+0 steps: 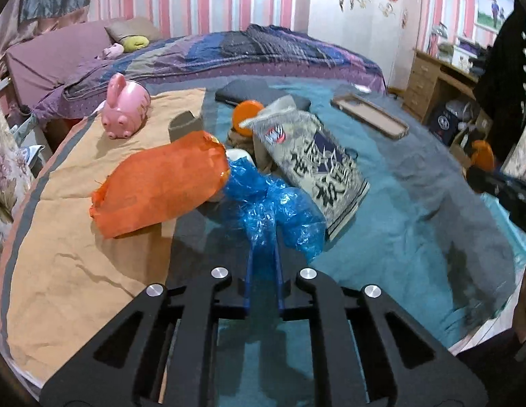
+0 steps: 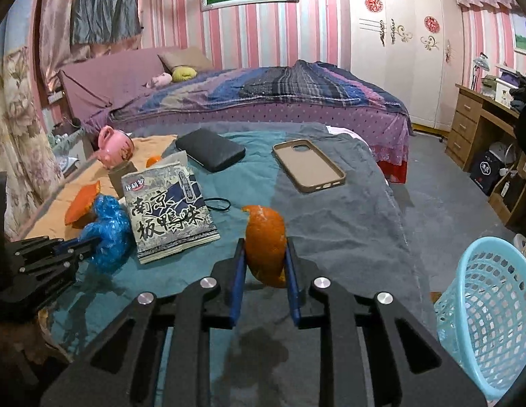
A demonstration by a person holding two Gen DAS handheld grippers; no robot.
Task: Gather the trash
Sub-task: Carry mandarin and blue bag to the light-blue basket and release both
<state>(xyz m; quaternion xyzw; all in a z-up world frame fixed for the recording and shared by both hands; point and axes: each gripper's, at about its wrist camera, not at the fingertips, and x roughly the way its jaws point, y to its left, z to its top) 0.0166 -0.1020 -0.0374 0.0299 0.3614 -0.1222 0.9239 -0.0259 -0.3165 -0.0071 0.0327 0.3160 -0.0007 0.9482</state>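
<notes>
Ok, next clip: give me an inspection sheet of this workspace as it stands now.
Surface: table under teal and grey cloth, orange cloth at one end.
Job's things: blue plastic, orange peel, orange bag, snack packet; basket beside the table.
Clutter: pink pig, phone case, black pouch, hair tie.
Grippers: left gripper shut on blue plastic; right gripper shut on orange peel.
Cables: nothing seen.
Surroundings: bed, wardrobe, desk.
</notes>
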